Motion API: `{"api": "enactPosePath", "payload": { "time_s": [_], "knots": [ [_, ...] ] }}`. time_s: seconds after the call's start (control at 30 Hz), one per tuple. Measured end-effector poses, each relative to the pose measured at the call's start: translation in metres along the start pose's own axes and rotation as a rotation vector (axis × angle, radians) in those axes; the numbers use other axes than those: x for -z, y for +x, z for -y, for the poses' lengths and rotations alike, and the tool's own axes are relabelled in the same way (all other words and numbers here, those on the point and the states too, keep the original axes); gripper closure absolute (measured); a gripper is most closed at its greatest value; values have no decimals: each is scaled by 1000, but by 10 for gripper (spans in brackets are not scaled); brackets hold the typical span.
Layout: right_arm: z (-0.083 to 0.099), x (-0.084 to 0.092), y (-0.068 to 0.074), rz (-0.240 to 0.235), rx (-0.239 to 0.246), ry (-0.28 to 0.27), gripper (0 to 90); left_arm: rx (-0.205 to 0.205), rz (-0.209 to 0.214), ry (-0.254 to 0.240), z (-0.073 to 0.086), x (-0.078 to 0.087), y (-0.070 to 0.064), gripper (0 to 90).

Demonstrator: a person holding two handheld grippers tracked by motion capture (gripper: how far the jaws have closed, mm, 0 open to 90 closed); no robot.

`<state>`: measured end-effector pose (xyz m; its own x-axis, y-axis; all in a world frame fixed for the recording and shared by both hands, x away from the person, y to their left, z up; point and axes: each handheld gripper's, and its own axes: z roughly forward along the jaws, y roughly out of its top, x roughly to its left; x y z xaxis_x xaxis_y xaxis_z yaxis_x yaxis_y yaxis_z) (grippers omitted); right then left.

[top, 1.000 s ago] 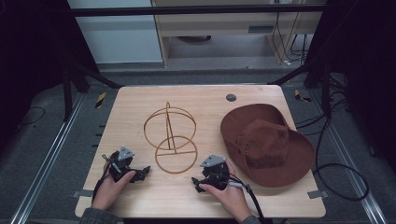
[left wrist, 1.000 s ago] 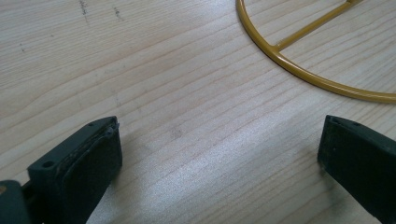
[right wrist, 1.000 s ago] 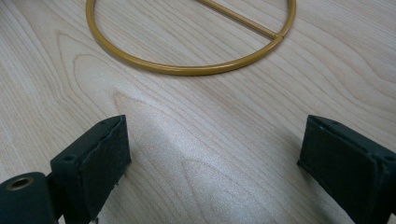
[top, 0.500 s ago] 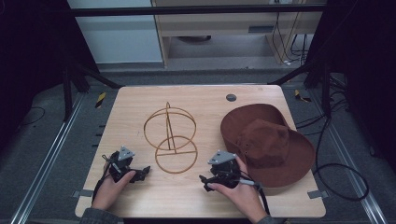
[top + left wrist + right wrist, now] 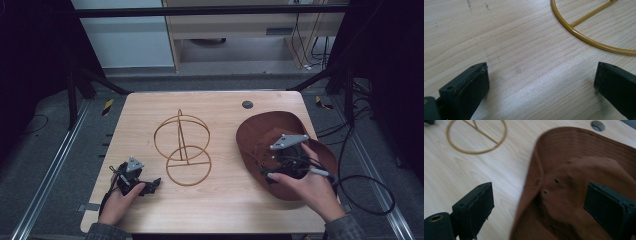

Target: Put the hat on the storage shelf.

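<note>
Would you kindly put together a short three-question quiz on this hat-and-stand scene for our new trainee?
1. True or false: the right gripper has shut on the brown hat.
2. Multiple choice: the left gripper is (A) resting open on the table just short of the gold wire stand, (B) clamped on the stand's ring, (C) above the hat.
3. Fill in: in the right gripper view, the hat's near brim edge lies ___ the two jaws.

Key:
1. False; the jaws stand wide apart over the hat.
2. A.
3. between.
</note>
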<state>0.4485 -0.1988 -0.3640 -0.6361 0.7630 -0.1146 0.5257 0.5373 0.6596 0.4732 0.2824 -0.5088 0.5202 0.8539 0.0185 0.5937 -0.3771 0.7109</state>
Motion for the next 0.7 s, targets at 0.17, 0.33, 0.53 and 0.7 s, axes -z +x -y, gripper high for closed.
{"api": "enactPosePath", "payload": {
  "time_s": [0.17,0.33,0.53,0.7],
  "knots": [
    [5,11,-34,23,-37,33,116,0,-1,0,0,0,0,0],
    [4,14,-52,26,-66,57,109,2,-2,0,0,0,-1,0],
    [-4,25,-78,18,-61,54,104,2,-2,0,0,0,-1,0],
    [-15,22,-93,13,-49,88,103,1,-1,0,0,0,-1,0]
  ]
}}
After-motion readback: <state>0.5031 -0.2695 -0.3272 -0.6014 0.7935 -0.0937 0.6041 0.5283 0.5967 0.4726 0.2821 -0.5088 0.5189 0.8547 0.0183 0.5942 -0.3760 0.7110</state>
